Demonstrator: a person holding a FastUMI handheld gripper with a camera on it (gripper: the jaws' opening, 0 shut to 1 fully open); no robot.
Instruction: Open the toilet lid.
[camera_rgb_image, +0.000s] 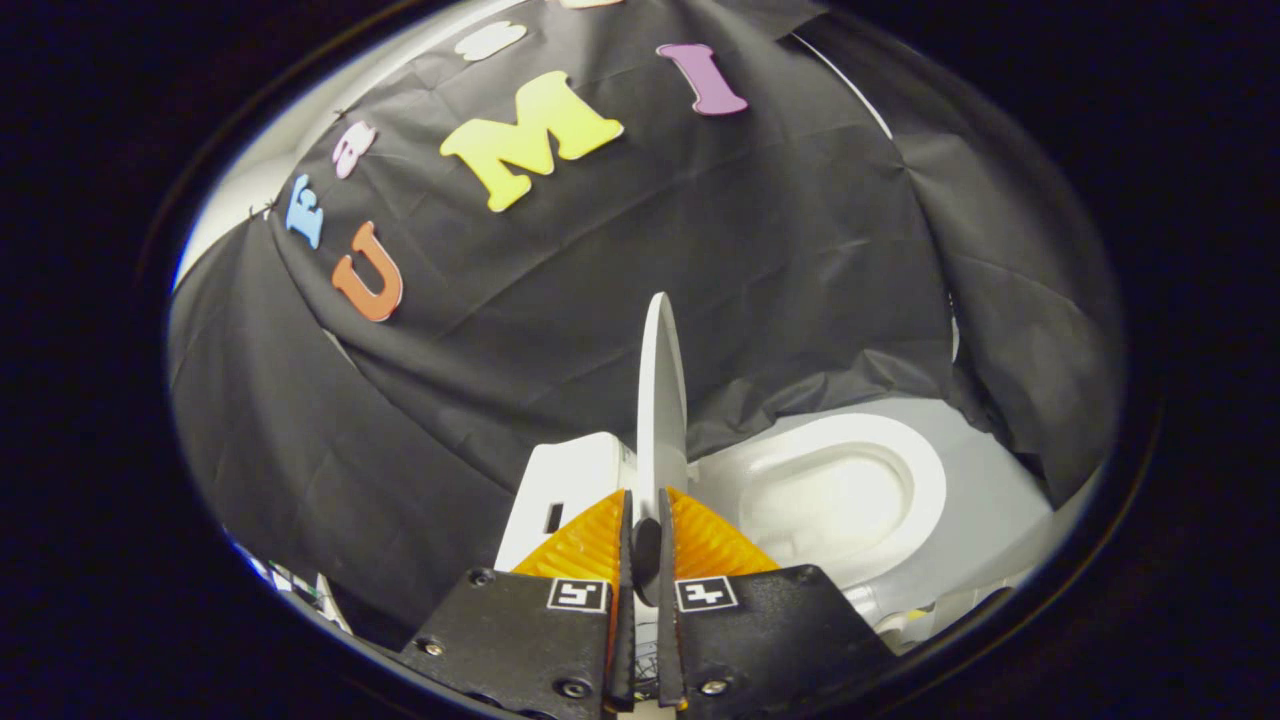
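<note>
With the toilet lid (661, 390) raised edge-on beside the exposed seat (842, 497), the hand-held gripper (645, 530) pinches its rim between both fingers, so the lift looks nearly done; next, lean it onto the tank (565, 490) and release.

gripper (645, 520): two fingers (590, 545) with ribbed wedge-shaped pads, close together, thin white toilet lid (661, 400) pinched edge-on between them; two black textured metal plates (520, 630) behind fingers, angled outer edges; small square black-and-white marker tags (579, 594) on each plate near inner edge; round-head screws (481, 577) at plate corners, more along lower edge; thin dark wires in slot between plates
</note>
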